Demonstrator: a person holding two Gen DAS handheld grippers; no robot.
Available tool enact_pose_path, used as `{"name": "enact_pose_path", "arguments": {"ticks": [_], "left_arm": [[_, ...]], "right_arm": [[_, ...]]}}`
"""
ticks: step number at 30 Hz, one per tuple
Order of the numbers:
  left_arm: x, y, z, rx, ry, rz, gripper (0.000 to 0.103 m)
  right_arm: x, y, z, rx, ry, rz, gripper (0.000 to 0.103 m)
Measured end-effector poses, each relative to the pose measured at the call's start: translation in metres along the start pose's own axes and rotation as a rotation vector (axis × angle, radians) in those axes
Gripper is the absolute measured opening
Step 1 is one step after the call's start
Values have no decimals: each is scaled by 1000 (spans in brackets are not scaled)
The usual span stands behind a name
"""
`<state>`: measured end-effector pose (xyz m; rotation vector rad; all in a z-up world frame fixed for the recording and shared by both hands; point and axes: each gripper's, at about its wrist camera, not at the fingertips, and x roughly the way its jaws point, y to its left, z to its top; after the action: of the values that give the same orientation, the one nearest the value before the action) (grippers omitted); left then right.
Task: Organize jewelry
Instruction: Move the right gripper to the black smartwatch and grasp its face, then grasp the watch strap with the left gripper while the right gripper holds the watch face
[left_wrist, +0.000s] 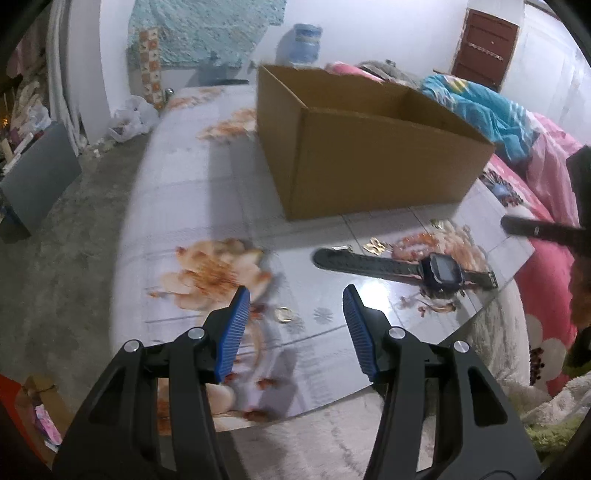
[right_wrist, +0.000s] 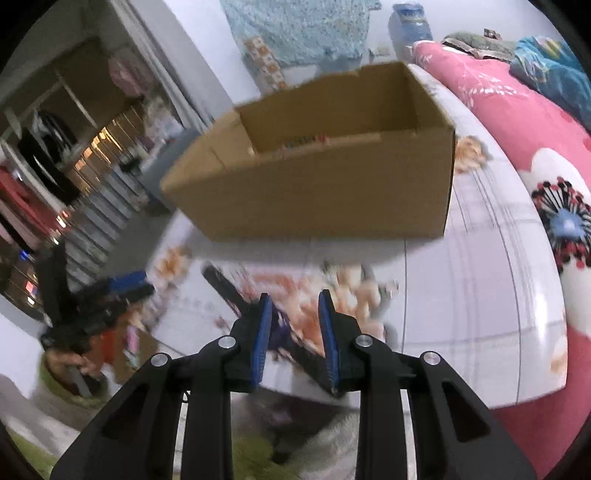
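Floral table (left_wrist: 177, 206), near edge: a watch (left_wrist: 406, 267) lies strap-lengthwise along it, right of the half-open, empty left gripper (left_wrist: 295, 306); narrowly parted, empty right gripper (right_wrist: 293, 308) hovers nearer.

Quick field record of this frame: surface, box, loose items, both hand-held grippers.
surface: floral tabletop
box: open cardboard box at the back of the tabletop
watch: black watch flat in front of the box
small items: gold earring near the left fingers; gold piece and beads behind the watch
left hand-held gripper: open, empty
right hand-held gripper: open, over the watch, nothing gripped
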<state>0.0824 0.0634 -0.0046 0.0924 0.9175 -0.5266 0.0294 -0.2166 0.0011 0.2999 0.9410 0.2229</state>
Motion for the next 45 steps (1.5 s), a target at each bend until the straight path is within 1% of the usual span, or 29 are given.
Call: {"name": "enact_pose_path", "arguments": {"ticks": [1, 2, 6, 7, 12, 13, 14, 17, 24, 27, 30, 31, 35, 38, 39, 42, 45], "left_arm": [[4, -1, 0, 0, 6, -9, 50], [8, -4, 0, 2, 12, -20, 49], [20, -14, 7, 33, 13, -47, 47], [25, -15, 11, 39, 18, -60, 44], [48, -16, 22, 35, 66, -74, 41], [52, -15, 24, 32, 73, -77, 38], [55, -16, 26, 36, 78, -74, 37], [64, -19, 30, 65, 100, -41, 37], [75, -25, 42, 117, 115, 19, 37], [77, -25, 46, 114, 115, 24, 37], [81, -20, 52, 94, 99, 65, 37], [81, -18, 54, 78, 91, 67, 37], [71, -5, 58, 8, 49, 34, 37], [61, -3, 55, -5, 38, 9, 37], [59, -3, 53, -9, 44, -7, 37], [60, -3, 43, -36, 110, -82, 37], [64, -5, 38, -47, 140, -114, 37]], "right_arm": [[3, 3, -3, -14, 6, -19, 41], [8, 8, -7, -35, 12, -48, 44], [24, 18, -16, -58, 38, -90, 44], [24, 21, -20, -63, 41, -91, 44], [42, 44, -18, -162, 43, -105, 44], [45, 49, -17, -186, 44, -108, 44], [49, 51, -16, -201, 46, -110, 44], [59, 52, -15, -216, 54, -120, 44], [57, 52, -16, -248, 44, -120, 44], [61, 54, -19, -269, 41, -132, 44], [63, 58, -20, -288, 36, -142, 44], [63, 58, -22, -290, 35, -143, 44], [61, 58, -22, -285, 32, -133, 44], [61, 57, -22, -280, 28, -128, 44], [60, 55, -23, -279, 27, -128, 44], [60, 56, -23, -283, 23, -133, 44], [59, 57, -25, -284, 18, -135, 44]]}}
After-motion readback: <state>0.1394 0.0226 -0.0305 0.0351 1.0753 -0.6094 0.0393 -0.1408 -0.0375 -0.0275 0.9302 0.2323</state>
